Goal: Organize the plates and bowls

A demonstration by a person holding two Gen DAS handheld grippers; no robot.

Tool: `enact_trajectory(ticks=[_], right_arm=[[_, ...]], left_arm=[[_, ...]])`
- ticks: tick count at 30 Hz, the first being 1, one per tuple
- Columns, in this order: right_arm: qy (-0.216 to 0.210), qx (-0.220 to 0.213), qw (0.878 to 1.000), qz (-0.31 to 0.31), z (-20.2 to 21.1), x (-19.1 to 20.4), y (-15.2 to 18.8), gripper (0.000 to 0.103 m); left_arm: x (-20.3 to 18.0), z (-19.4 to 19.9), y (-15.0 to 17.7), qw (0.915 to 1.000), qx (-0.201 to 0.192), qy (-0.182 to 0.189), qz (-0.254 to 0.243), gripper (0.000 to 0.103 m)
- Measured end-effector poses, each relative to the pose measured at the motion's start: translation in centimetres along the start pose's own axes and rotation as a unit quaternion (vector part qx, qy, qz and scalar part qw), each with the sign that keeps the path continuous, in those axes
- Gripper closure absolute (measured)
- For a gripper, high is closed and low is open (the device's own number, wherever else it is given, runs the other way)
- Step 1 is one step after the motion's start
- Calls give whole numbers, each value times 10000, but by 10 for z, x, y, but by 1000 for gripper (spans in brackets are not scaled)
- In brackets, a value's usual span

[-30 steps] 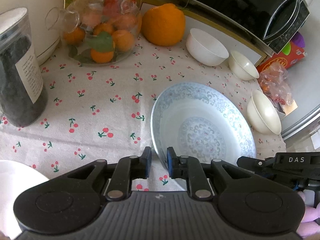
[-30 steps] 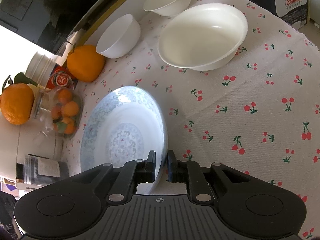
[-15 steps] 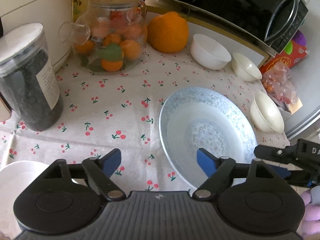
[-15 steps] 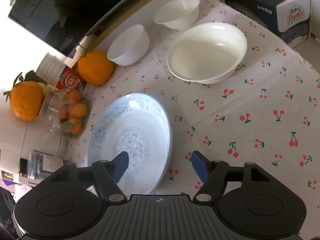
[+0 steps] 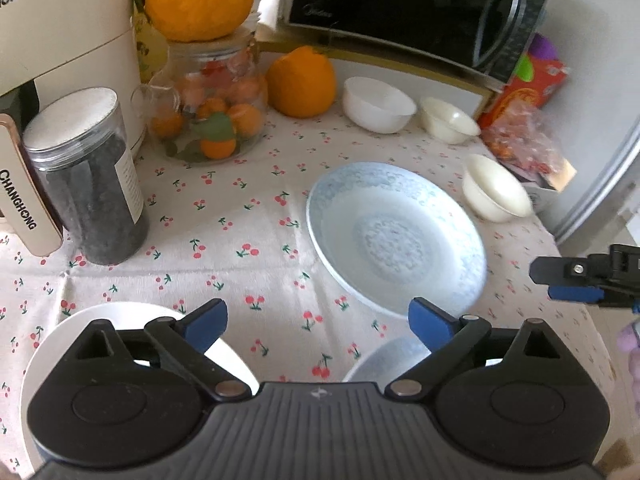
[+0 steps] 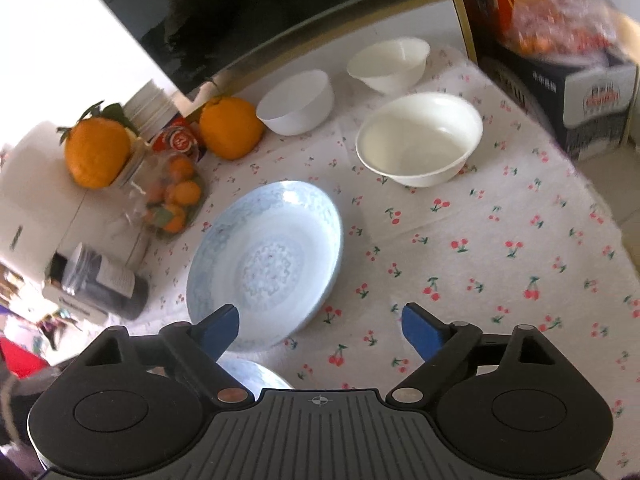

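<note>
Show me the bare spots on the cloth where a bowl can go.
Widest bare cloth: right of the blue plate, below the large cream bowl. A smaller patch lies between the plate and the dark jar. Crowded: the back row by the oranges and small bowls.

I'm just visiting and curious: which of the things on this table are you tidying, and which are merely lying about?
Part of the job:
- blue patterned plate
- large white bowl
- two small white bowls
- white plate

Just lying about:
- loose orange
- fruit jar
- dark canister
- microwave
</note>
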State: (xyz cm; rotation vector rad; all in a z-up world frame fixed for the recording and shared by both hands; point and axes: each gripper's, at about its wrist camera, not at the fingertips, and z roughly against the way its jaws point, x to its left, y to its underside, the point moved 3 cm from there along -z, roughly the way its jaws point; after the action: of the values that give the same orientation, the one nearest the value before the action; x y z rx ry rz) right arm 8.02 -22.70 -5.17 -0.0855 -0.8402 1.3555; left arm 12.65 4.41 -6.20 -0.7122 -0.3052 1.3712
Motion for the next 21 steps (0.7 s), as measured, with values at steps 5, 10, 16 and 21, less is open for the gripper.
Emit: enact_trajectory(ticks=[5,10,16,21], right_arm=[[205,-409,9946,935,12,9,17,12],[-81,-381,9930,1112,20,6,31,12],[-169,-298,9923,1190,23,0,40,12],[-358,-123,9907,1305,21,6,48,12]], left_arm=[[-5,18,13,9998,-87,78,-167,5],[-14,37,31,9996,122,240,-115,4],[-30,46,53,9977,428,517,-117,4],[-38,43,70,9964,614,513,-286,4]])
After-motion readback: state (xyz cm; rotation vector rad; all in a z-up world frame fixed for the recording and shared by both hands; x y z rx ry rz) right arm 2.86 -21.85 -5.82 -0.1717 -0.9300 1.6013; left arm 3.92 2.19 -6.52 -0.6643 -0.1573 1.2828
